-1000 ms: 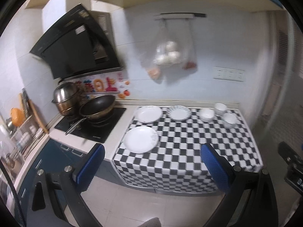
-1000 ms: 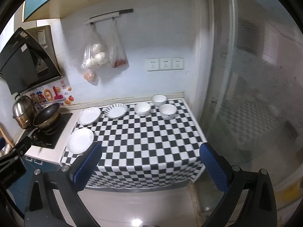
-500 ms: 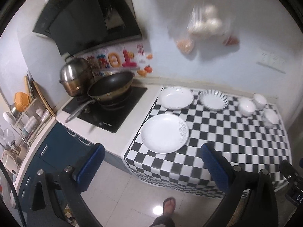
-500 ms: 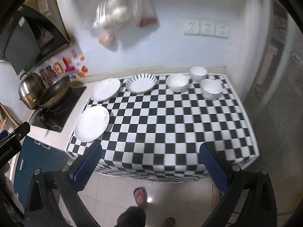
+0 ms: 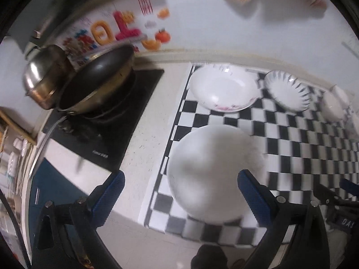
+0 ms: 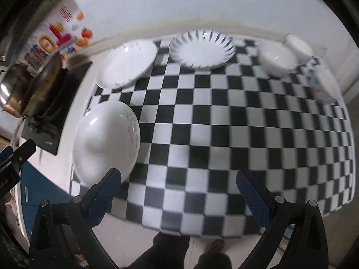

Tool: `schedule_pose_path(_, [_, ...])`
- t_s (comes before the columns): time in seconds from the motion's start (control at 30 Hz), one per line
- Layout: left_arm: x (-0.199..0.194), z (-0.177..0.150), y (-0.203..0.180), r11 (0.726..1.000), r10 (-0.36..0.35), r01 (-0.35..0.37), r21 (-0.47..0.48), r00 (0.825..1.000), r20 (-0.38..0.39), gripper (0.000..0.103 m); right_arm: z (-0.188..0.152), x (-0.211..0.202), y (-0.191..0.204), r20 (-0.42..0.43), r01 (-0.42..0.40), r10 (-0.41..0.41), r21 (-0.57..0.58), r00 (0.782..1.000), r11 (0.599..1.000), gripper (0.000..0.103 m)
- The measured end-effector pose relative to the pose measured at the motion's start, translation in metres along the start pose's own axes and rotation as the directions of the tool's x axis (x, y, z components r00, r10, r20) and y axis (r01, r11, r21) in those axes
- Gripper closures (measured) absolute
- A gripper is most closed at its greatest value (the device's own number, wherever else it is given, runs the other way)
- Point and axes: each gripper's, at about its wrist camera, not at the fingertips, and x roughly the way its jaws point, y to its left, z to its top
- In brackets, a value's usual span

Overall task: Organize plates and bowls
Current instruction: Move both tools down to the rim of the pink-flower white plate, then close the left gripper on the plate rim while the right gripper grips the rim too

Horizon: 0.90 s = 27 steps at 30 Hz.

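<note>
A large white plate (image 5: 211,170) (image 6: 107,143) lies at the near left of the checkered counter (image 6: 224,121). Behind it sit a second white plate (image 5: 223,88) (image 6: 126,63) and a scalloped plate with dark rim marks (image 5: 288,90) (image 6: 202,49). Three white bowls stand at the far right: one (image 6: 277,61), one behind it (image 6: 298,47), and a blurred one (image 6: 325,84). My left gripper (image 5: 179,199) hovers open just above the near plate's front edge. My right gripper (image 6: 179,198) is open over the counter's front edge, the plate by its left finger.
A black induction hob (image 5: 112,121) holds a dark frying pan (image 5: 98,78) and a steel pot (image 5: 43,76) to the left. Blue cabinet fronts (image 5: 53,186) sit below. The person's legs and shoe (image 6: 211,253) show on the floor. Bags hang on the wall above.
Both grippers have come down and forward toward the counter; the plates now look much larger. The left one has closed in on the near white plate. Both stay open.
</note>
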Motion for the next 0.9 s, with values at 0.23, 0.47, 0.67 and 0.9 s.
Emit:
schedule_pose_path(0.23, [0.114,0.02,0.035,0.997,-0.079,0.074,-0.027,0.969,-0.232,0.02,0.045,0.09,0.033,-0.143,-0.053,0.053,0.003,0.988,0.999,0.0])
schedule_pose_path(0.47, [0.178,0.014,0.047,0.975,-0.222,0.193,-0.112,0.885,-0.409,0.049,0.064,0.157,0.057,-0.304,-0.096,0.103,0.037,0.947,0.995,0.016])
schedule_pose_path(0.67, [0.178,0.011,0.038,0.949,-0.312,0.296,-0.106,0.852,-0.42,0.066,0.062,0.177,0.065,-0.339,-0.121,0.147,0.095,0.929,0.988,0.061])
schedule_pose_path(0.9, [0.176,0.015,0.029,0.951,-0.305,0.299,-0.08,0.859,-0.412,0.067,0.058,0.182,0.073,-0.358,-0.15,0.172,0.089,0.918,0.985,0.079])
